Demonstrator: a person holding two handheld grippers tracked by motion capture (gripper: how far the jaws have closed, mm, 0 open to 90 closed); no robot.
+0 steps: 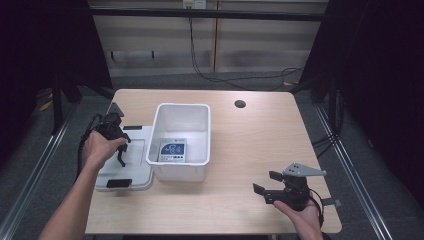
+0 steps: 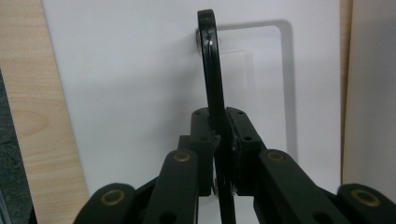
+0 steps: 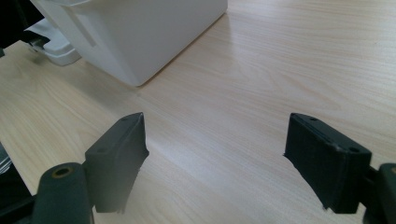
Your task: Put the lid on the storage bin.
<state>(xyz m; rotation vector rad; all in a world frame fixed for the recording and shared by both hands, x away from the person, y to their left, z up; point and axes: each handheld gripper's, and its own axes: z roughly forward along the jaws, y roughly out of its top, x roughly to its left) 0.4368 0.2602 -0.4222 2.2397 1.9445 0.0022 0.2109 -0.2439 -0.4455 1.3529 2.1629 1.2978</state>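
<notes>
A white lid [image 1: 134, 170] lies flat on the table, left of a white bin [image 1: 182, 140]. My left gripper [image 1: 121, 156] points down onto the lid and is shut on a thin black handle [image 2: 210, 65] that stands up from the lid's recessed panel [image 2: 140, 93]. The left gripper view shows the jaws of that gripper [image 2: 219, 128] pinched tight on the strip. My right gripper [image 1: 264, 183] hovers open over bare wood near the table's front right, jaws wide apart with nothing between them [image 3: 217, 140]. The bin's corner [image 3: 140, 37] sits ahead of it to the left.
A blue and white card [image 1: 172, 150] lies in the bin. Black latches [image 1: 119, 183] sit at the lid's near and far ends. A round cable hole [image 1: 240, 104] is in the wooden tabletop [image 1: 260, 140] at the back. Cables run over the floor behind.
</notes>
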